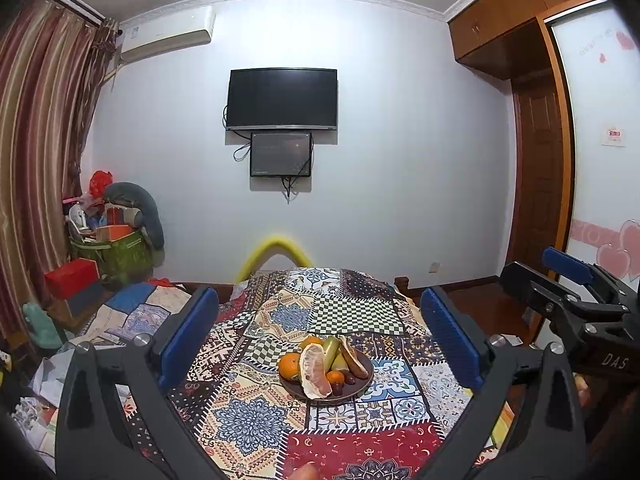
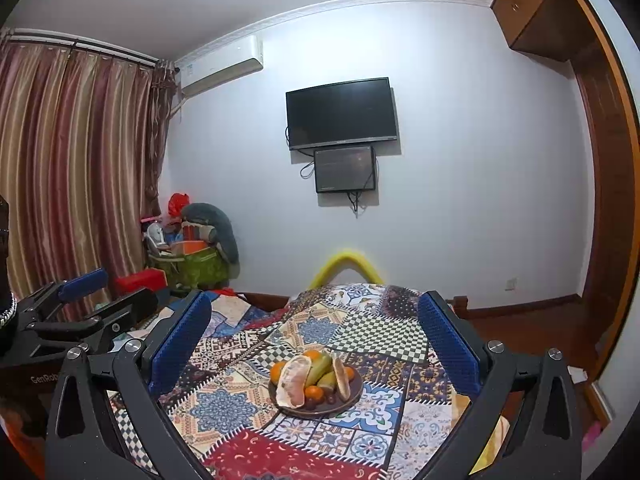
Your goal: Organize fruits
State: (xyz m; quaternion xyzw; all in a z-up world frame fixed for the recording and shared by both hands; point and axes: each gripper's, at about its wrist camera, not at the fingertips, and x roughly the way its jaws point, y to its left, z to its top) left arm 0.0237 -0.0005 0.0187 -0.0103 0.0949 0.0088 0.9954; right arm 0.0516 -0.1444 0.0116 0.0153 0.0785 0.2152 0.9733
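Observation:
A dark round plate (image 1: 356, 394) (image 2: 352, 402) sits on a patchwork-cloth table (image 1: 256, 420) (image 2: 224, 404). It holds oranges (image 1: 289, 365) (image 2: 277, 372), a peeled pomelo piece (image 1: 314, 370) (image 2: 293, 380), green mangoes (image 1: 331, 350) (image 2: 318, 368), a brown banana (image 1: 354, 358) (image 2: 341, 376) and dark grapes (image 1: 344, 384). My left gripper (image 1: 320, 336) is open and empty, held back above the table short of the plate. My right gripper (image 2: 316, 340) is open and empty likewise. Each gripper shows in the other's view: the right one (image 1: 568, 280) and the left one (image 2: 88, 292).
A yellow chair back (image 1: 276, 252) (image 2: 348, 266) stands beyond the table's far edge. A cluttered green bag (image 1: 116, 252) and a red box (image 1: 72, 276) sit at the left by the curtains. A wall TV (image 1: 282, 98) hangs ahead; a wardrobe (image 1: 540, 160) stands at the right.

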